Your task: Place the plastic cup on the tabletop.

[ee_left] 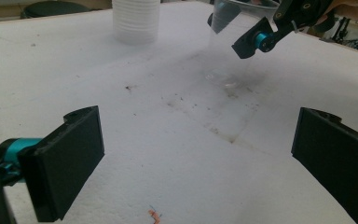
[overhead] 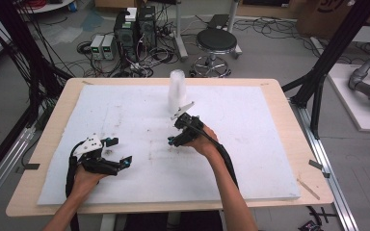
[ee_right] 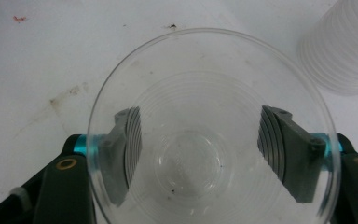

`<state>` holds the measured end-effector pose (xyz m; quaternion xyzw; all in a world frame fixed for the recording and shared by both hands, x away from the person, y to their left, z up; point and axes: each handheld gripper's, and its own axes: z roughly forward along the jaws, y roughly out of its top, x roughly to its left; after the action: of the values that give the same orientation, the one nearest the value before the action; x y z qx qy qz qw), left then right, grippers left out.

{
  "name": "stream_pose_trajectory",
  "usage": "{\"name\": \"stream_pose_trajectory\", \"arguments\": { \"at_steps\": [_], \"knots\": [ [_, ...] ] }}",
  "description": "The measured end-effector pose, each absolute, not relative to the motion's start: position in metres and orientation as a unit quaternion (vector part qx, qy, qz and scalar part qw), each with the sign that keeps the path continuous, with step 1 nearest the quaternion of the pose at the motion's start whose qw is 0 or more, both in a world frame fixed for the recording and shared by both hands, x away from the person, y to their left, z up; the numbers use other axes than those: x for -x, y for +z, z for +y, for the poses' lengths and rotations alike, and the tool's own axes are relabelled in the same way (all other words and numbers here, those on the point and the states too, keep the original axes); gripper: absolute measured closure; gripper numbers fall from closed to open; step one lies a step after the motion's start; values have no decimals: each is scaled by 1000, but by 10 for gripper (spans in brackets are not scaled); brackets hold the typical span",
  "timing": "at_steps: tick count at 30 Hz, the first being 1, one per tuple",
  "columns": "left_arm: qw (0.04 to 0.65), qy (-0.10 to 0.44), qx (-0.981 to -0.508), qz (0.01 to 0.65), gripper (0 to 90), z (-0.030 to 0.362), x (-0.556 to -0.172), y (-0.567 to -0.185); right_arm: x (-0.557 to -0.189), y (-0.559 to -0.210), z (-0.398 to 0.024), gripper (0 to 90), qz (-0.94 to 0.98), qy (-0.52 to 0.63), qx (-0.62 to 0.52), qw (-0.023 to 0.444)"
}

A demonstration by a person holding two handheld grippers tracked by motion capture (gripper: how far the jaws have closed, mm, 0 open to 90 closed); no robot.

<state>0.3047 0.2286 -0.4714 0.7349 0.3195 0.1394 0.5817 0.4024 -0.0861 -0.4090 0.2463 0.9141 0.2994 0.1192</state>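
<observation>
A clear plastic cup (ee_right: 200, 93) stands upright on the white foam sheet (overhead: 125, 110), mouth up. My right gripper (ee_right: 200, 149) has a jaw on either side of the cup's lower part, seen through its wall with a slight gap, so the gripper is open around it. In the left gripper view the same cup (ee_left: 228, 51) rests on the foam with a black jaw beside it. A stack of white cups (overhead: 177, 91) stands just behind. My left gripper (overhead: 120, 151) rests near the front left, open and empty.
The foam sheet covers most of the wooden table (overhead: 308, 159). Small dark specks and a pink scrap (ee_left: 154, 215) lie on the foam. Beyond the far edge are a black stool (overhead: 216, 42) and electronics boxes (overhead: 135, 31) on the floor.
</observation>
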Motion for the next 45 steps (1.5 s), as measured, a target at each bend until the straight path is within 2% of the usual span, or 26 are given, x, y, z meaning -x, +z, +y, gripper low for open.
{"name": "stream_pose_trajectory", "arguments": {
  "at_steps": [3,5,16,21,28,36,45],
  "knots": [
    [582,139,-735,319,22,229,-305,-471,-404,-415,-86,167,916,297,-244,118],
    [582,139,-735,319,22,229,-305,-471,-404,-419,-85,141,914,299,-248,119],
    [584,136,-734,319,22,229,-305,-472,-394,-422,-100,140,902,324,-258,124],
    [586,136,-731,322,22,230,-305,-472,-372,-426,-126,140,876,375,-274,131],
    [593,134,-723,328,22,233,-305,-472,-343,-437,-171,141,833,435,-298,165],
    [595,139,-718,334,22,234,-304,-472,-331,-441,-211,145,803,466,-319,191],
    [597,145,-715,333,22,234,-303,-472,-320,-445,-238,144,779,477,-344,220]
  ]
}}
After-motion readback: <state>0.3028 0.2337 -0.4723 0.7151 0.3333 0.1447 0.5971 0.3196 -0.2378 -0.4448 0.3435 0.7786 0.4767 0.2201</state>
